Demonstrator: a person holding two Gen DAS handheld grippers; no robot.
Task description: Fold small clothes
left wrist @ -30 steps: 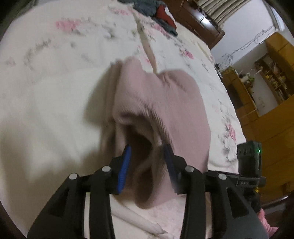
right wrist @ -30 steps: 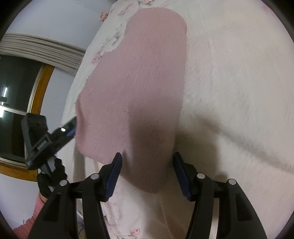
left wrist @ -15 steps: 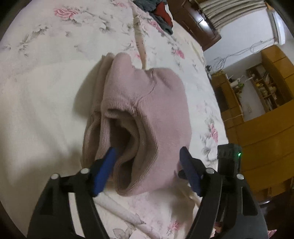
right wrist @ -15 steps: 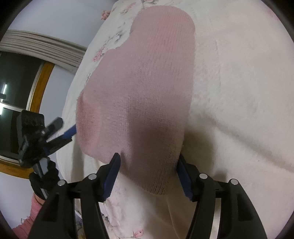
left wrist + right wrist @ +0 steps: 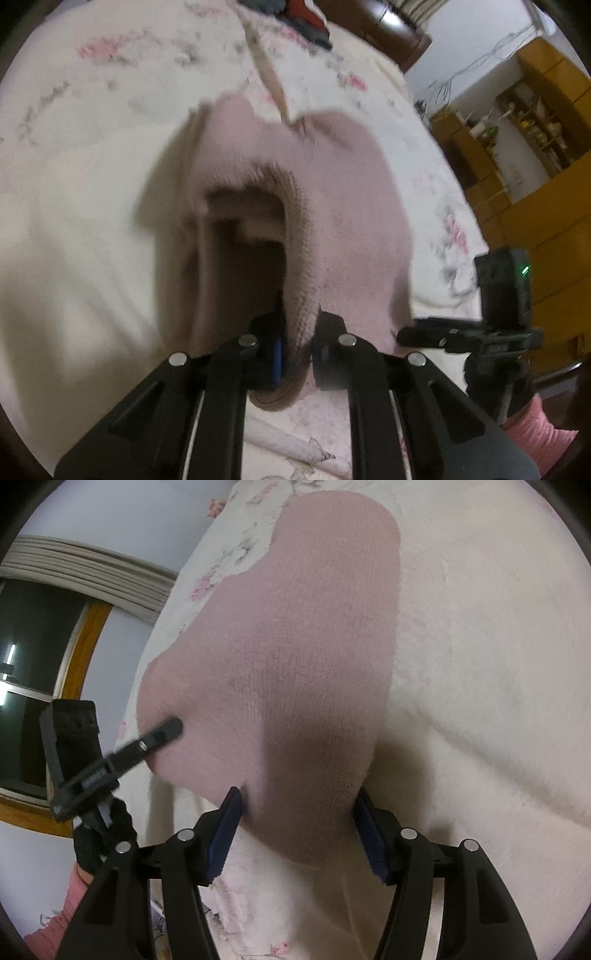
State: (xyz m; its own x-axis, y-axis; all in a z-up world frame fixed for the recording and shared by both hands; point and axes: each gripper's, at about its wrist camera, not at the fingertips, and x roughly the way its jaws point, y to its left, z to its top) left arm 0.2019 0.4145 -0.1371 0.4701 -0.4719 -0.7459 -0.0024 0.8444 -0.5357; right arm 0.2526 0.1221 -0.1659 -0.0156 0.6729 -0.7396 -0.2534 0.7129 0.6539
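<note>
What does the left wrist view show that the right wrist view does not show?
Only the left wrist view shows the ribbed opening of the pink knit garment, with the left gripper shut on its edge. It also shows a pile of dark and red clothes at the far end of the bed and wooden shelves.

Only the right wrist view shows a dark window with a wooden frame, and the right gripper open around the garment's near end.

Both show the pink garment lying on the floral bed cover.

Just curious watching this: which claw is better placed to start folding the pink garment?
Probably the left claw: it is shut on the pink garment at its ribbed opening. The right claw is open, straddling the other end.
</note>
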